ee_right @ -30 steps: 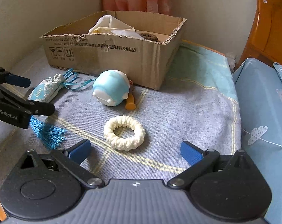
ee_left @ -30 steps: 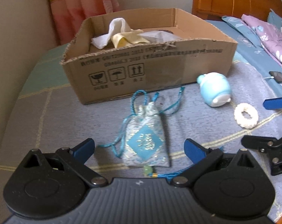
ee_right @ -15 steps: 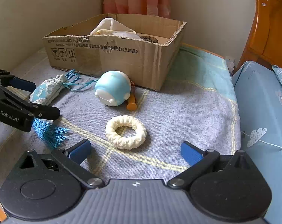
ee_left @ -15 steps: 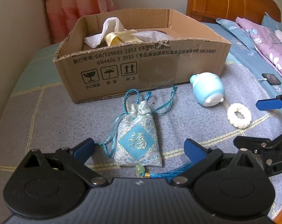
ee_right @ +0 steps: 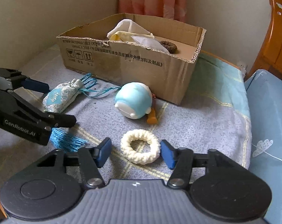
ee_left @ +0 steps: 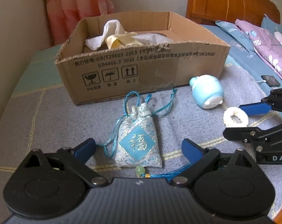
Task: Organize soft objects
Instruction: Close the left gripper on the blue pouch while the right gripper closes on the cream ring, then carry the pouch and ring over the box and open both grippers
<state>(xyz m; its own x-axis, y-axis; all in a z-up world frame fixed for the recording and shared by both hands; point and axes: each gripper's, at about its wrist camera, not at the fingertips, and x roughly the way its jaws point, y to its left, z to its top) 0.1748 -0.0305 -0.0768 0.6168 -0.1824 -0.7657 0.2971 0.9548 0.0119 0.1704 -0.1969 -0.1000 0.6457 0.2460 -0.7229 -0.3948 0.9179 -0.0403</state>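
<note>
A: How far along is the tidying looking?

B: Partly done, I'd say. The cardboard box is already holding some white and pale yellow cloths and a dark brown knitted ring, but three soft things are still lying on the bedspread in front of it

A: Which three?

B: The embroidered pouch with its blue tassel, the pale blue plush toy sitting just beside the box wall, and the cream knitted ring

A: What are the tools doing?

B: The right gripper is sitting astride the cream ring and its jaws have just been closing; the ring is lying between the blue pads, the right pad right at its edge and the left pad showing a small gap, so I'm not calling it gripped yet. The left gripper is hovering over the pouch, jaws spread wide and only just starting to narrow, with the lower half of the pouch between them and neither pad touching it

A: So what is remaining?

B: By my reading, both pickups are being set up at once, then carrying each into the box, and the plush toy is waiting after that
</note>
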